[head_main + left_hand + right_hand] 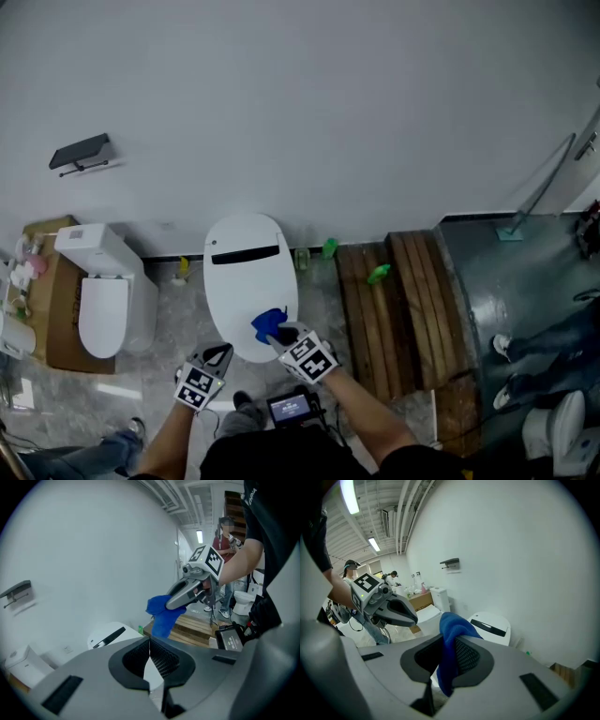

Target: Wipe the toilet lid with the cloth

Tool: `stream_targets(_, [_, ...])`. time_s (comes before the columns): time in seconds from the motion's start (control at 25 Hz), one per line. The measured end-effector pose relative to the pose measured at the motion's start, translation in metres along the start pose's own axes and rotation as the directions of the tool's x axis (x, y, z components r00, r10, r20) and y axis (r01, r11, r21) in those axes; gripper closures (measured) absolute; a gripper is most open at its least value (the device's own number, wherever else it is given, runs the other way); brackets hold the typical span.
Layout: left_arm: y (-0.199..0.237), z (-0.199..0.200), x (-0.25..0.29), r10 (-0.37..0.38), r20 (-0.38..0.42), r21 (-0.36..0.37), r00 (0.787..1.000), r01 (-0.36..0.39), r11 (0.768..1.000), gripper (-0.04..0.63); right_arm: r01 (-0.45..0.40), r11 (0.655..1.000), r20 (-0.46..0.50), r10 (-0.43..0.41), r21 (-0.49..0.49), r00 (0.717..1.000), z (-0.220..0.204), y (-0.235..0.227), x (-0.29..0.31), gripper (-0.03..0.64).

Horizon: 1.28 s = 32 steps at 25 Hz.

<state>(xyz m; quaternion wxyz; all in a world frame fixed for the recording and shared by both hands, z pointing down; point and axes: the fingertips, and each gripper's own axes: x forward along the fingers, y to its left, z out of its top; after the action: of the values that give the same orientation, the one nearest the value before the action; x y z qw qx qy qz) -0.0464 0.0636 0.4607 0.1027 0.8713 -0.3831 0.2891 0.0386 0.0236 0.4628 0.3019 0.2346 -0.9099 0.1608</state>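
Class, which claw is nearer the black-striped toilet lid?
Right. The right claw, holding the blue cloth, is at the lid's front edge; the left claw is beside its front-left rim.

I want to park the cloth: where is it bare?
Bare: far half of the lid, and the pallet right of it, nearer than the green bottle. Crowded: the wall gap with bottles, and the box far left.

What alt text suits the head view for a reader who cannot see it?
The right tongs hold a blue cloth over the near end of a white toilet lid, and the left tongs, shut and empty, hang beside it. A second toilet stands at the left, wooden pallets at the right.
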Motion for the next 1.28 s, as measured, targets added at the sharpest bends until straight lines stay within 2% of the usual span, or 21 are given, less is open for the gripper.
stream_targets(0.16, [0.004,-0.018,0.007,-0.018,-0.011,-0.032,1.000,0.018,0.999,0.584,-0.014,1.000,-0.021,0.014,-0.004,1.000,0.000,-0.003,0.032,0.562])
stream_targets(0.24, [0.008,-0.029,0.010,-0.044,-0.020,-0.025,0.999,0.043,0.999,0.584,-0.005,1.000,-0.030,0.005,-0.002,1.000,0.002,-0.003,0.053,0.561])
stream_targets(0.44, [0.045,-0.057,0.022,-0.062,-0.024,-0.018,0.998,0.062,0.998,0.584,0.004,1.000,-0.042,-0.003,0.026,0.999,0.005,-0.011,0.118,0.561])
stream_targets(0.68, [0.096,-0.103,0.055,0.011,-0.031,-0.086,0.999,-0.014,0.996,0.584,-0.036,0.999,-0.070,0.036,0.005,0.997,-0.012,-0.036,0.204,0.561])
stream_targets(0.88, [0.141,-0.137,0.097,0.094,-0.022,-0.138,0.995,-0.096,0.986,0.584,-0.032,0.999,-0.063,0.031,-0.013,0.998,-0.011,-0.075,0.277,0.561])
stream_targets(1.28, [0.236,-0.173,0.178,0.189,0.026,-0.212,0.982,-0.179,0.961,0.584,-0.010,0.995,-0.065,0.004,-0.097,0.998,0.000,-0.125,0.405,0.562])
